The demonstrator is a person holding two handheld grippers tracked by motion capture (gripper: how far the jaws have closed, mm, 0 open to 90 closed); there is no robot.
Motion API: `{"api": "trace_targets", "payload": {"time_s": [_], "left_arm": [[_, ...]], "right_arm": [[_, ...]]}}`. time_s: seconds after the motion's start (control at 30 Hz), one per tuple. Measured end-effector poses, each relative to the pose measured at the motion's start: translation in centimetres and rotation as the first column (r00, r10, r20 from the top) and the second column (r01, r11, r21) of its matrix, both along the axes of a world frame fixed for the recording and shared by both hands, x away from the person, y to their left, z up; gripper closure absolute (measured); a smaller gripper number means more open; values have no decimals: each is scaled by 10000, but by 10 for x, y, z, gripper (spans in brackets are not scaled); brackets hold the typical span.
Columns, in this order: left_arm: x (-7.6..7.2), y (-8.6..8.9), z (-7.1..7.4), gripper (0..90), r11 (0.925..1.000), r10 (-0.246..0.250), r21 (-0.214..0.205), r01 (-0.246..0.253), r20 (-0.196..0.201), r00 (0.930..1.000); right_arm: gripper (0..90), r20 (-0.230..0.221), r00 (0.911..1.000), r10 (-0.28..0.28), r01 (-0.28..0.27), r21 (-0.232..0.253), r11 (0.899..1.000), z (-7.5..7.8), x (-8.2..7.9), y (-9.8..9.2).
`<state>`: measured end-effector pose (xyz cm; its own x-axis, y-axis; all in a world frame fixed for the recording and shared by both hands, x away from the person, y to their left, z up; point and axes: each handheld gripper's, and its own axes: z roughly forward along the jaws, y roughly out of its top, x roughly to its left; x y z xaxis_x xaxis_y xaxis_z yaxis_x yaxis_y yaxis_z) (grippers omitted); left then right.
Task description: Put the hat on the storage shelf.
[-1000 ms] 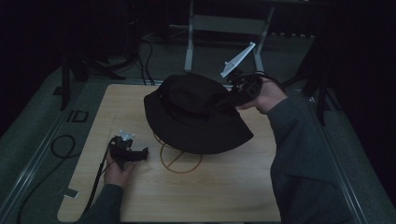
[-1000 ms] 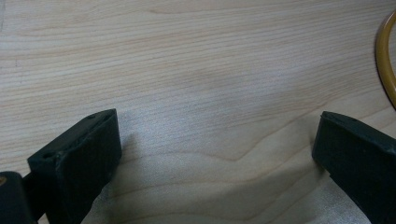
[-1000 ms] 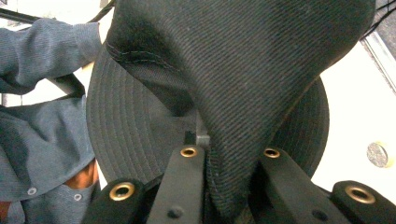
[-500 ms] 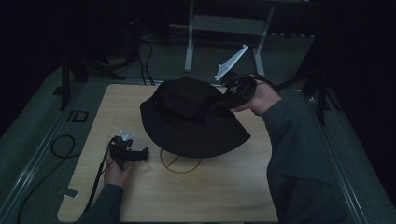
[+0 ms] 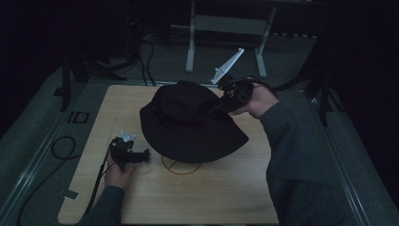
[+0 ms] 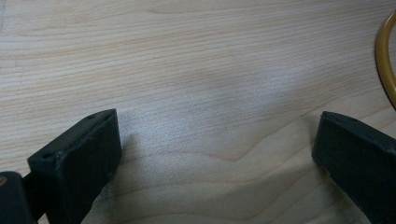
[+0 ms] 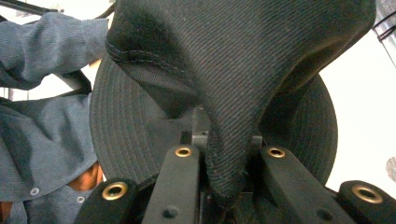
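Fabric of the black bucket hat (image 7: 243, 70) is bunched between the jaws of our right gripper (image 7: 229, 163), which pinch a fold of its crown; the jaws have just been easing apart a little, yet the cloth sits clamped between them. Beyond the jaws in the right gripper view, the stitched brim (image 7: 121, 135) spreads out behind the fold. From the high view, the hat (image 5: 188, 125) hangs forward and left of the right gripper (image 5: 225, 101), lifted over the wooden table (image 5: 211, 193), with its brim drooping above a brown ring (image 5: 181, 168) that lies on the tabletop.

Our left gripper (image 5: 129, 153) rests low near the table's left side, well apart from the hat. Its jaws stand wide apart with nothing between them, just bare wood (image 6: 210, 93), and a curve of the ring (image 6: 385, 60) shows off past the right jaw.
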<state>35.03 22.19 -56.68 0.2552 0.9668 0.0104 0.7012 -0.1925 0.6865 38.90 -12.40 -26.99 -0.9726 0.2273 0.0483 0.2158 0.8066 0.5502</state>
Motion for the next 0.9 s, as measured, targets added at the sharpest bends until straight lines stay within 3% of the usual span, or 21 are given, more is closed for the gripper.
{"api": "trace_targets", "payload": {"time_s": [0.67,0.9], "left_arm": [[0,0,0,15,10000,-5,1,5,3,10000],[0,0,0,15,10000,-26,16,26,-1,10000]], "right_arm": [[778,-145,9997,-186,166,-1241,9921,-25,5,23],[711,-129,9993,-344,327,-1140,9929,-31,7,26]]}}
